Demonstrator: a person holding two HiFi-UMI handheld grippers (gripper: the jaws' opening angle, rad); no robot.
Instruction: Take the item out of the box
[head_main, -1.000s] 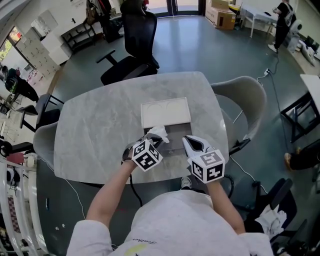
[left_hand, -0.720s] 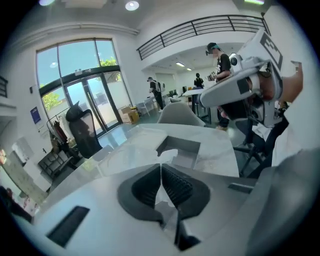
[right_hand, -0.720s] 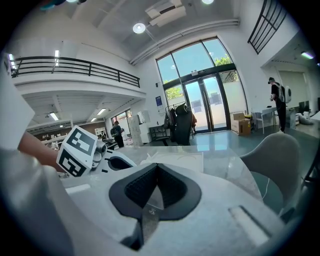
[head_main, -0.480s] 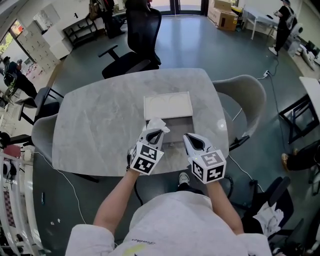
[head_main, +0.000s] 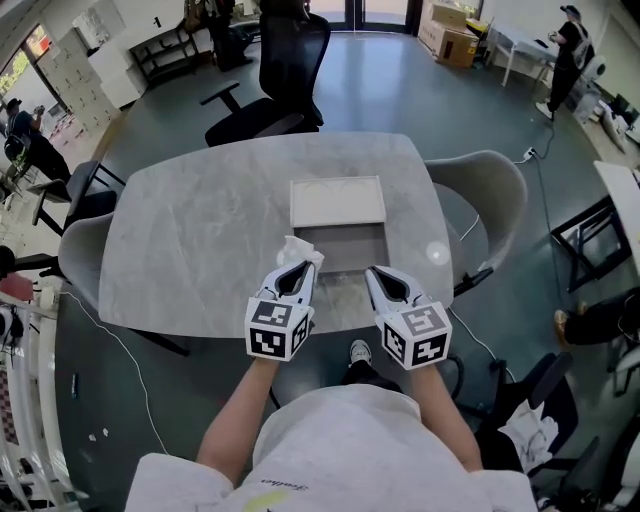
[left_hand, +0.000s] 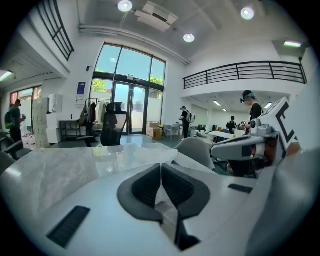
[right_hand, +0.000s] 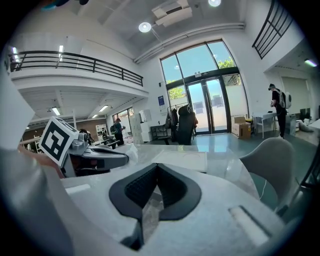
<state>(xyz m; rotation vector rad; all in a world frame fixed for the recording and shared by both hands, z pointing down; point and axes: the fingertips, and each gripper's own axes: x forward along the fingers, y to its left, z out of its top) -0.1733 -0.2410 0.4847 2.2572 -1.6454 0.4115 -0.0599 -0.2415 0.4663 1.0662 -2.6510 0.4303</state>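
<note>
left gripper (head_main: 299, 270) pinches crumpled white wrapping (head_main: 298, 249) at the open box's (head_main: 350, 256) left rim, near the marble table's (head_main: 180, 250) front edge; right gripper (head_main: 379, 277) closed, empty; only head view shows the box's inside

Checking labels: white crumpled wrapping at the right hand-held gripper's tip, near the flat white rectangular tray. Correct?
No, it is at the tip of the left hand-held gripper: the head view shows the white crumpled wrapping there, near the flat white rectangular tray.
</note>
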